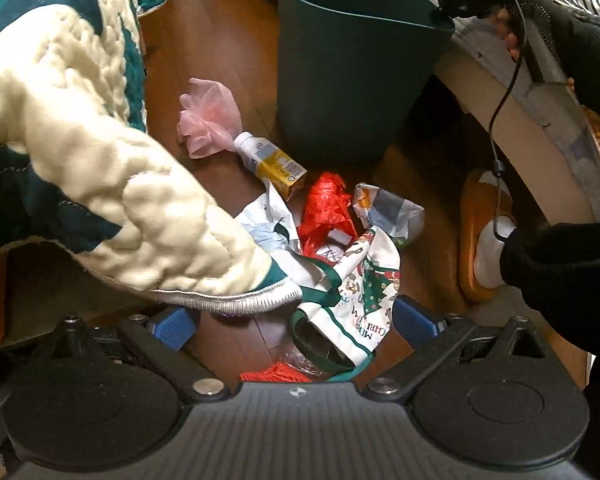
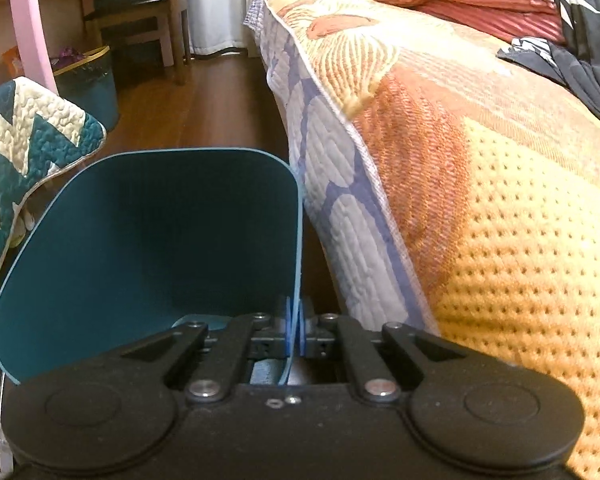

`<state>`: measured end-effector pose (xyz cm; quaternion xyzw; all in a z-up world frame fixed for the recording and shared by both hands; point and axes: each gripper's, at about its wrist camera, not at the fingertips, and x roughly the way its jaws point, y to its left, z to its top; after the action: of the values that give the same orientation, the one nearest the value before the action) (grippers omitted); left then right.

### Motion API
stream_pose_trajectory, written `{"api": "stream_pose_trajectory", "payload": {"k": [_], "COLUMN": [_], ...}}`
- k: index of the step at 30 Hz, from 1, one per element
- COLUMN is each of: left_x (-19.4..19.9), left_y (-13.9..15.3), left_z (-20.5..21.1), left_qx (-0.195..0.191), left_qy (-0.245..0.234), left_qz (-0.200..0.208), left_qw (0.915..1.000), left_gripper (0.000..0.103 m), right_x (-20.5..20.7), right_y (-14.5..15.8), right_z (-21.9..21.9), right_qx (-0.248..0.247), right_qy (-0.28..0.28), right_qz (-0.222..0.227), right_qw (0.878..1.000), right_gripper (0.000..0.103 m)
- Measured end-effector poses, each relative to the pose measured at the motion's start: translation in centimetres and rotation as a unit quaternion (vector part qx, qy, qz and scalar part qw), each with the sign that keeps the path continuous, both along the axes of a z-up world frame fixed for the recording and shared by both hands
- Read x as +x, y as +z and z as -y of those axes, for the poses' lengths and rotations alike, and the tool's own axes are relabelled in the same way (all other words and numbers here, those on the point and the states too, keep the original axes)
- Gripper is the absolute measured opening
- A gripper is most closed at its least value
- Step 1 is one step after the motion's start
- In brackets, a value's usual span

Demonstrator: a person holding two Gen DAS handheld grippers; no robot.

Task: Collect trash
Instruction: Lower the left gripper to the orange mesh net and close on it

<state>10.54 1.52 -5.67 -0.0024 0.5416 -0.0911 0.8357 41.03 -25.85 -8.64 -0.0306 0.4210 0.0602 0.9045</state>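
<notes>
The right gripper (image 2: 295,330) was clamped on the rim of the teal bin (image 2: 148,240), its blue pads pressed tight against either side of the thin wall, and the bin stood on the wooden floor (image 1: 220,60) just beside the bed (image 2: 480,200). The left gripper (image 1: 296,320) hung above the pile of trash with its jaws spread wide and nothing between the pads. Directly under it lay a Christmas-printed paper bag (image 1: 364,300) with green handles; beyond that sat a crumpled red plastic bag (image 1: 324,208), a crumpled printed wrapper (image 1: 388,208), a white crumpled paper (image 1: 264,220) and a small bottle (image 1: 272,162) with a yellow label lying on its side. A pink plastic bag (image 1: 210,116) lay near the bottle's cap. A quilted cream-and-teal blanket (image 1: 80,140) drooped over the left of the pile, possibly touching the paper. Something red (image 1: 276,374) showed at the gripper's base, too hidden to identify.
</notes>
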Motion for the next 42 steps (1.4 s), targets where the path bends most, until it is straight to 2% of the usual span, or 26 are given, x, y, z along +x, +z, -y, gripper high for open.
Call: {"api": "stream_pose_trajectory", "payload": {"k": [6,10,13,19,23,25,30,36,39,42], "left_x": [-0.1,-0.1,0.0,-0.1,-0.1,-0.1,0.0,0.1,0.2,0.3], "left_y": [0.1,0.4,0.4,0.5,0.6,0.6,0.4,-0.3,-0.8,-1.6], "left_z": [0.1,-0.1,-0.2,-0.2,-0.2,-0.2,-0.3,-0.5,-0.6,-0.1], "left_qx": [-0.001,-0.006,-0.009,-0.01,-0.011,-0.01,-0.006,0.005,0.003,0.005], "left_qy": [0.001,0.003,0.002,0.003,0.004,0.004,0.008,0.012,0.009,-0.014], "left_qz": [0.001,0.004,0.005,0.004,0.005,0.005,0.002,-0.006,-0.015,-0.028], "left_qw": [1.0,1.0,0.9999,0.9999,0.9999,0.9999,1.0,0.9999,0.9998,0.9995], "left_gripper": [0.103,0.103,0.103,0.103,0.103,0.103,0.103,0.103,0.103,0.103], "right_x": [-0.2,0.1,0.2,0.4,0.4,0.3,-0.5,-1.2,-1.6,-2.4], "right_y": [0.3,0.0,-0.1,-0.7,-1.4,-1.7,-1.9,0.9,2.0,2.0], "right_z": [-0.5,-0.5,0.0,-0.3,-0.5,-0.4,-1.6,-3.6,-3.5,-3.7], "right_qx": [-0.008,-0.012,0.003,0.008,0.004,0.004,-0.04,-0.076,-0.085,-0.108], "right_qy": [0.007,0.003,-0.003,0.003,0.002,-0.005,0.006,0.046,0.077,0.092], "right_qz": [0.004,-0.009,-0.017,-0.031,-0.041,-0.044,-0.004,0.053,0.063,0.066], "right_qw": [1.0,1.0,1.0,0.999,0.999,0.999,0.999,0.995,0.991,0.988], "right_gripper": [0.004,0.005,0.006,0.014,0.015,0.009,0.006,0.003,0.003,0.003]}}
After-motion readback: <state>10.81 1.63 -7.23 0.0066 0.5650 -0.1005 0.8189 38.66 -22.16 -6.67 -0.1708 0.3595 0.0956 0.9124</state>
